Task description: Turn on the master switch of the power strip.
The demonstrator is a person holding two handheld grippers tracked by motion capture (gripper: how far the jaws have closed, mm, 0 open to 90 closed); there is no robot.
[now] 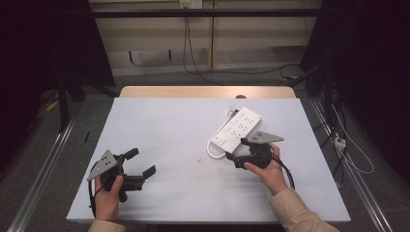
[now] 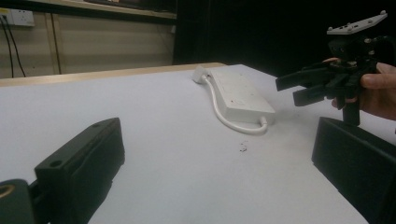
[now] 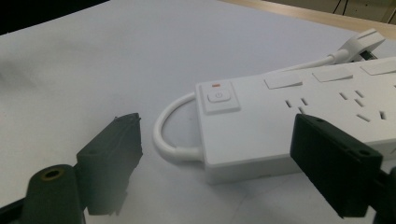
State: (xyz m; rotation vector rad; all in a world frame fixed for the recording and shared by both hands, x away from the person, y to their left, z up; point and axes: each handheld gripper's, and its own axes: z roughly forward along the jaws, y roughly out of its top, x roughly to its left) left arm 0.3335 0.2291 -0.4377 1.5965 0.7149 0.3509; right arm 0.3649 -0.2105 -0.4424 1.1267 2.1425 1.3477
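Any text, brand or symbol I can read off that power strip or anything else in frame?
No words, brands or numbers can be read.
Power strip: its switch button bears a power symbol, a circle with a stroke, and no lettering.
Wall socket plate: too small and blurred to read any marking.

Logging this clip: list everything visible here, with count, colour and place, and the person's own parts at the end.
power strip: one, white, right of centre on the table, lying flat, power button at its near end
cord: one, white, looped out of the strip's near end and along its side to a plug at the far end
table: one, white top with a wooden far edge
wall socket: one, white, on the back wall
left gripper: one, black, near left of the table, jaws apart, empty
right gripper: one, black, at the strip's near end, jaws apart, empty
hands: two, one on each gripper
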